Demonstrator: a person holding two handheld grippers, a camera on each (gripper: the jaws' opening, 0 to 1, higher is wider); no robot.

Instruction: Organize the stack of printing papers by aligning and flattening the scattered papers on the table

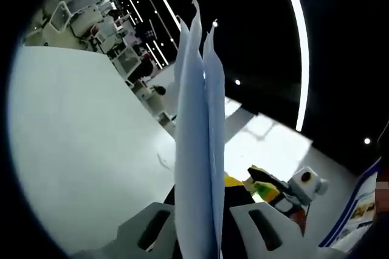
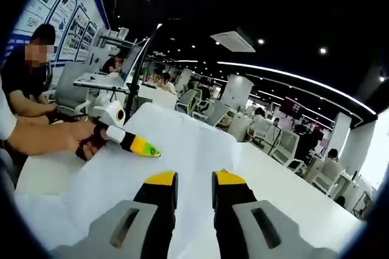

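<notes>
A stack of white printing papers [image 1: 197,119] stands edge-on between the jaws of my left gripper [image 1: 197,213], which is shut on it; the sheets fan apart slightly at their top. In the right gripper view the same papers [image 2: 188,143] spread wide and face-on over the white table [image 2: 285,192]. There the left gripper [image 2: 138,145], held by a person's hand [image 2: 61,137], pinches the papers' far left edge. My right gripper [image 2: 196,180] hovers over the sheet with a narrow gap between its yellow-tipped jaws and nothing in it. From the left gripper view it [image 1: 267,191] sits just right of the stack.
The white table [image 1: 79,137] stretches to the left of the stack. A seated person [image 2: 30,70] and a laptop [image 2: 121,64] are at the table's far left. Office chairs [image 2: 285,146] and desks stand beyond the far edge. Posters [image 1: 358,204] hang on a wall.
</notes>
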